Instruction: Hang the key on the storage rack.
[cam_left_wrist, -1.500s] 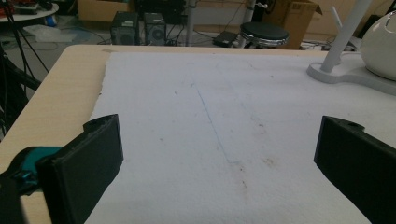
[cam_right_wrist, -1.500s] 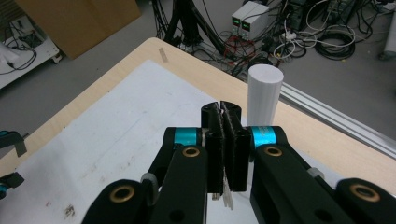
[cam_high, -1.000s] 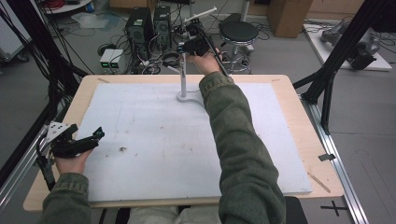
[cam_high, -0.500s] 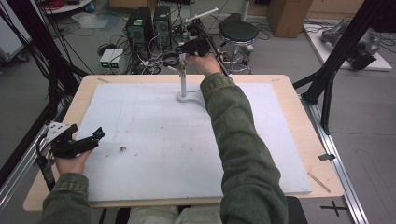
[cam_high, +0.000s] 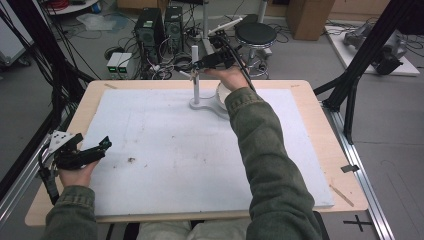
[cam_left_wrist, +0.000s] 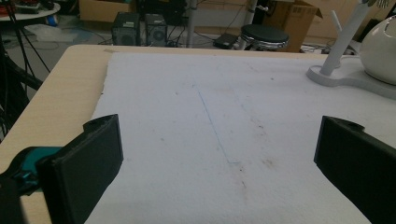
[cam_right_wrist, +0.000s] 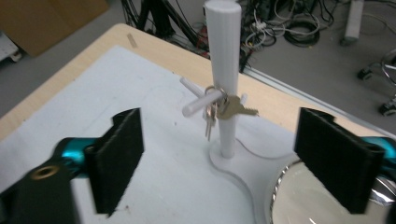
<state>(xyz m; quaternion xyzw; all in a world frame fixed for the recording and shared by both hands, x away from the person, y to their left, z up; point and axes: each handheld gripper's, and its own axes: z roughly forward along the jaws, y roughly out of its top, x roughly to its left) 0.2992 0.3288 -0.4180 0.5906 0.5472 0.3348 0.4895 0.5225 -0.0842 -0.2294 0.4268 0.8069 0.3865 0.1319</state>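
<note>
Basically, wooden table carries a big white foam mat covering most of its top, mat scuffed with small dark specks and a faint blue line seen in left gripper view. Behind the table, floor clutter: black PC towers, a round black stool, cardboard box, cable tangles, black frame legs at both sides. At the far middle of the mat stands a white peg stand, upright post on a flat base; a round white bowl-like dish sits just beside the post on the same base, partly hidden by the right hand and sleeve in high view. In right gripper view, a short peg sticks out from the post with a bunch of keys hanging on it, ring over the peg, keys dangling close against the post, clear of the base. Right gripper is up by the stand, jaws spread wide, post and keys between them but farther ahead, nothing touched. Left gripper rests at the near left edge of the mat, well apart from the stand, jaws spread, nothing between them. Bare mat lies between left gripper and stand, no obstacle.
</note>
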